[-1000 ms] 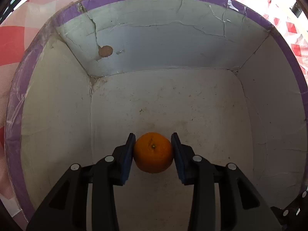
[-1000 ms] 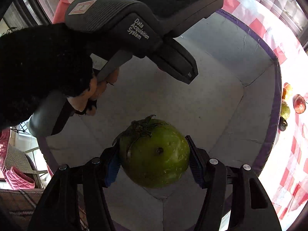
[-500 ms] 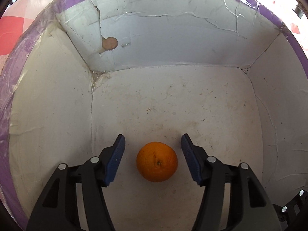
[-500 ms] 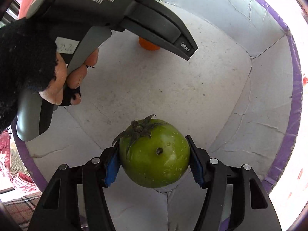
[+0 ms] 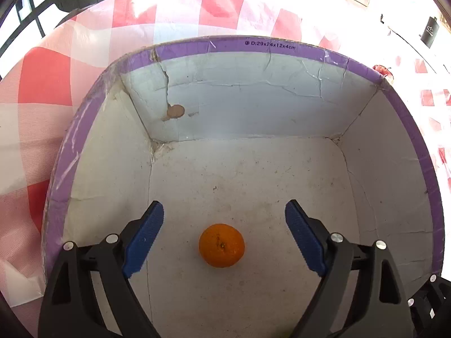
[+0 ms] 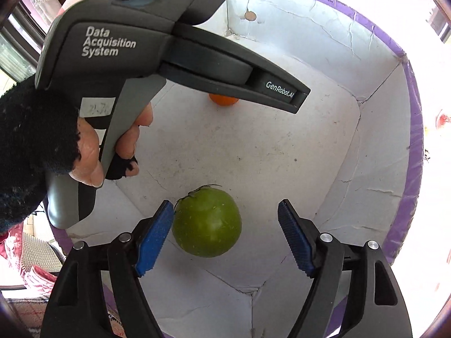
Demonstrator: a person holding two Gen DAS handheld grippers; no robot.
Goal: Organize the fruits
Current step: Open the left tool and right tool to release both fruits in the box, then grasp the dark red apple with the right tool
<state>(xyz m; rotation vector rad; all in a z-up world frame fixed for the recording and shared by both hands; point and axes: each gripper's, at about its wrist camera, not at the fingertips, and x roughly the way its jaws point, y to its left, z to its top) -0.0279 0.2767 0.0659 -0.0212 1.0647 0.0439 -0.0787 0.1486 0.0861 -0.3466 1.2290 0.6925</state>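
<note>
An orange (image 5: 221,245) lies on the floor of a white box with a purple rim (image 5: 267,45). My left gripper (image 5: 224,215) is open, raised above the orange, with the fruit between and below its blue pads. In the right wrist view a green tomato (image 6: 207,223) rests on the box floor near a corner. My right gripper (image 6: 225,214) is open around it; the left pad (image 6: 153,236) is close to or touching the tomato, the right pad is apart. The orange (image 6: 223,100) shows partly behind the left gripper's body (image 6: 169,42).
The box (image 6: 394,140) stands on a red and white checked cloth (image 5: 45,79). A red fruit (image 5: 382,70) peeks over the box's far right corner. The hand holding the left gripper (image 6: 84,152) hangs over the box's left side.
Both grippers opened. The left one let go of the orange and drew up and back. The right one let go of the green tomato, which now rests on the box floor.
</note>
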